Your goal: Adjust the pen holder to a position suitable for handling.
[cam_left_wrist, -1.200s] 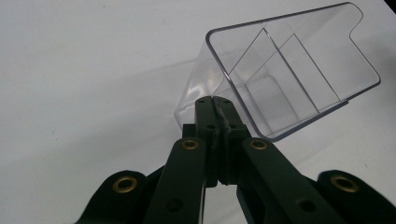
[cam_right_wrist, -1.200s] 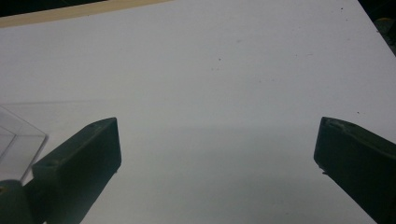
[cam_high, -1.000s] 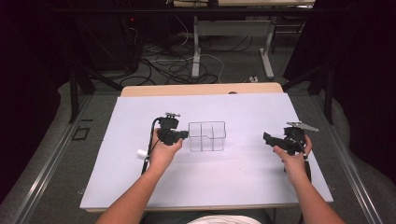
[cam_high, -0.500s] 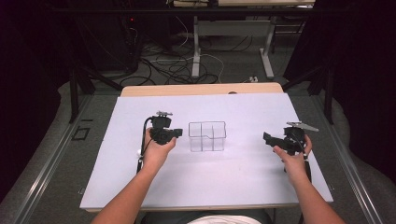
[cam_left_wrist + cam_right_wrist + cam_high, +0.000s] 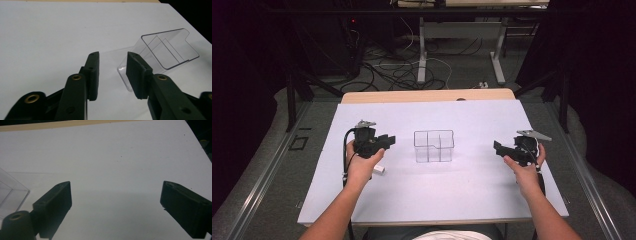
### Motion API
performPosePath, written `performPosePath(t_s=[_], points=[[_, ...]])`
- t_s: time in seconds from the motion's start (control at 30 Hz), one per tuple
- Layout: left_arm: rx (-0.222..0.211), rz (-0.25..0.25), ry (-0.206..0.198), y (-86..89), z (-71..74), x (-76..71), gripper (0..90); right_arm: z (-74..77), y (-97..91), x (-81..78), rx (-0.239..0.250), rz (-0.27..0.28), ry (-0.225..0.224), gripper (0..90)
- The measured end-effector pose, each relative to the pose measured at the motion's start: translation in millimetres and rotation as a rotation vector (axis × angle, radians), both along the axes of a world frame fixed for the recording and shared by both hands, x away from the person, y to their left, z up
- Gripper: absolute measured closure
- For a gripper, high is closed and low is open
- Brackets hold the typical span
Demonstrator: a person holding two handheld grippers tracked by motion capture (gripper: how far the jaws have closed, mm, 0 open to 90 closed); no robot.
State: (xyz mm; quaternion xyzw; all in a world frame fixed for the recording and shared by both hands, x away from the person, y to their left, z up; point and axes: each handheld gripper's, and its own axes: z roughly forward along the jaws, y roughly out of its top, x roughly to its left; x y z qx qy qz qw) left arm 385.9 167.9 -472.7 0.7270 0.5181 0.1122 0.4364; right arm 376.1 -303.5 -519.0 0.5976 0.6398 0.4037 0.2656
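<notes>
A clear plastic box (image 5: 433, 146) with inner dividers stands upright near the middle of the white table top (image 5: 437, 195). My left gripper (image 5: 390, 140) hovers a short way to the left of it and points at it. In the left gripper view its jaws (image 5: 112, 54) stand apart with nothing between them; they have just been opening, and the clear box (image 5: 165, 50) lies beyond them to the right. My right gripper (image 5: 498, 147) is held well to the right of the box. Its jaws (image 5: 115, 184) are wide apart over bare table, have just closed a little, and a corner of the box (image 5: 10, 192) shows at the left.
A strip of wooden table (image 5: 427, 95) shows beyond the white top. Behind it are table legs and cables on the floor (image 5: 412, 65). A small white piece (image 5: 379, 170) sticks out under the left hand.
My left gripper has drawn back to the left, away from the clear box, and its jaws have parted. The box and the right hand have stayed in place.
</notes>
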Motion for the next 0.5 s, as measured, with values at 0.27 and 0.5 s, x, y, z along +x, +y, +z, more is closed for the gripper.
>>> performPosePath(t_s=[0.27,0.5], points=[[0.008,-0.003,-0.087,16.3,-8.0,-10.7,46.8,2.2,3.4,-1.6,-0.011,0.037,-0.023,20.2],[0.02,-0.014,-0.124,29.9,-12.2,-18.8,34.1,1.6,8.7,-1.5,-0.011,0.123,-0.031,25.5]])
